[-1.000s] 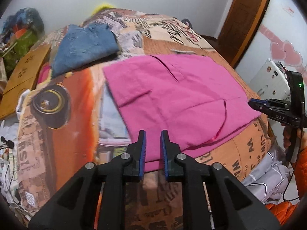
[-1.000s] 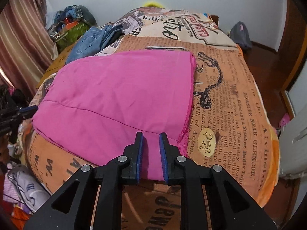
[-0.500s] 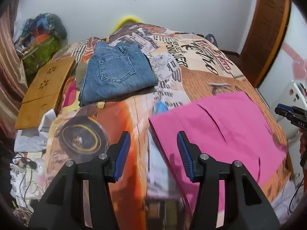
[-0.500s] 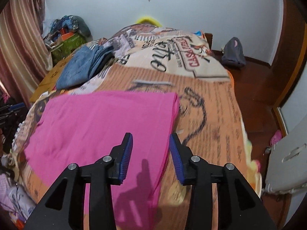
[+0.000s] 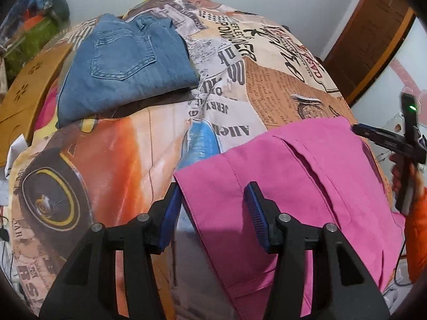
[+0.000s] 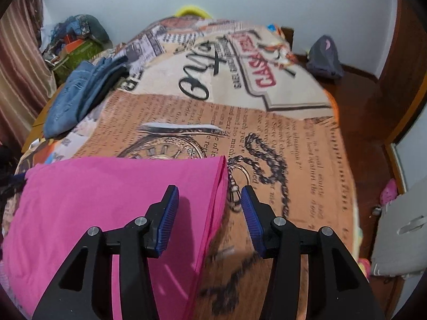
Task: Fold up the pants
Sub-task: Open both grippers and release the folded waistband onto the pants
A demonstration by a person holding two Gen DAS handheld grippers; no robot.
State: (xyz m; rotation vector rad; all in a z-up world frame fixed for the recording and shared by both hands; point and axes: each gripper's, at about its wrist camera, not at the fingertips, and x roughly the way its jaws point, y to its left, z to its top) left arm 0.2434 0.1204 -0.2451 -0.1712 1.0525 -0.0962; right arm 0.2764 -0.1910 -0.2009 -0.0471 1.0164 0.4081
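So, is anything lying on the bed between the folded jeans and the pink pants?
No. In the left wrist view, only bare printed bedspread separates the jeans from the pink pants.

It was a bedroom in a home: a bed [image 6: 307, 138] with a printed cover filled the frame, a curtain [image 6: 18, 61] hung at the left, a wooden door [image 5: 373, 26] stood upper right.

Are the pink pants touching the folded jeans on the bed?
Apart. The left wrist view shows a wide stretch of printed bedspread between the pink pants and the folded jeans.
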